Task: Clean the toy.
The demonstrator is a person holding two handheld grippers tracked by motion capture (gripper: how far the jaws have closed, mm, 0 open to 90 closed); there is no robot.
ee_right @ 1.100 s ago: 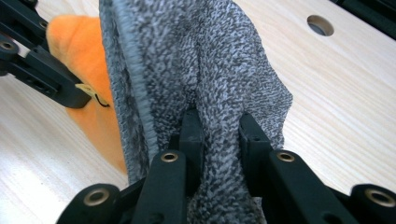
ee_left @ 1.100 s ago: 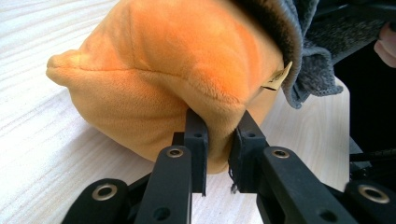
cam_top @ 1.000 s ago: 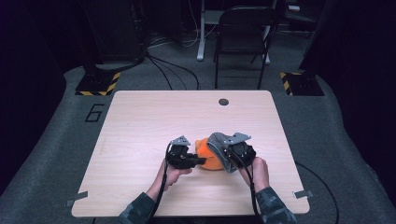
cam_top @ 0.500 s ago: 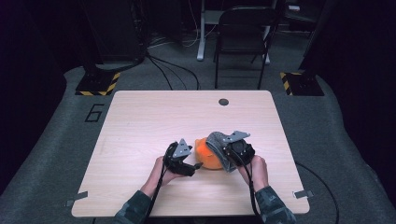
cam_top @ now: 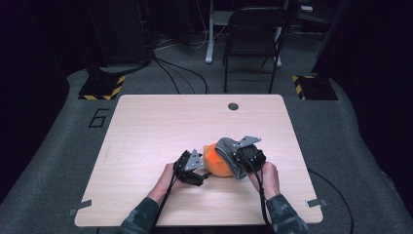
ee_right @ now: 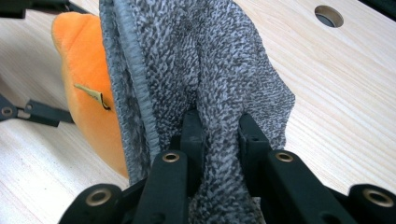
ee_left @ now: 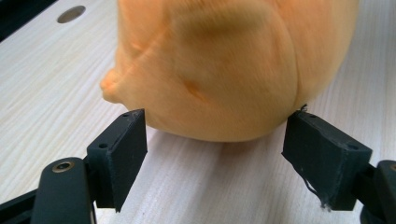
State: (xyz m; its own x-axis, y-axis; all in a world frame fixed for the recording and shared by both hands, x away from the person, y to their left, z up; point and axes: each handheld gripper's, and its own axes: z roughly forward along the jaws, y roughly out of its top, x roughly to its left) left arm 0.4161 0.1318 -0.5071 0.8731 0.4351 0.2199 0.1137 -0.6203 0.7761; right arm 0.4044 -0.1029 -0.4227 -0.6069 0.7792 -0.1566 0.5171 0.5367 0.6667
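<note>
- Since a second ago the left gripper [cam_top: 203, 173] has let go: its jaws, then nearly shut at the orange plush toy [cam_top: 217, 160], have just been opening and now stand wide, and the hand has sunk slightly toward the table [cam_top: 146, 126].
- In the left gripper view the toy [ee_left: 224, 70] sits just ahead of the gripper [ee_left: 217, 154], bulging between and above the two black pads; it rests on the wood, the pads level with its underside but not pressing it.
- The right gripper [ee_right: 217, 135] is clamped on a fold of the grey knitted cloth [ee_right: 205, 70], the fabric bunched between its jaws.
- From that gripper, the cloth rises ahead and drapes over the toy [ee_right: 91, 93], which lies to its left.
- In the high view the cloth [cam_top: 229, 152] covers the toy's right side, beside the right gripper [cam_top: 242, 163].
</note>
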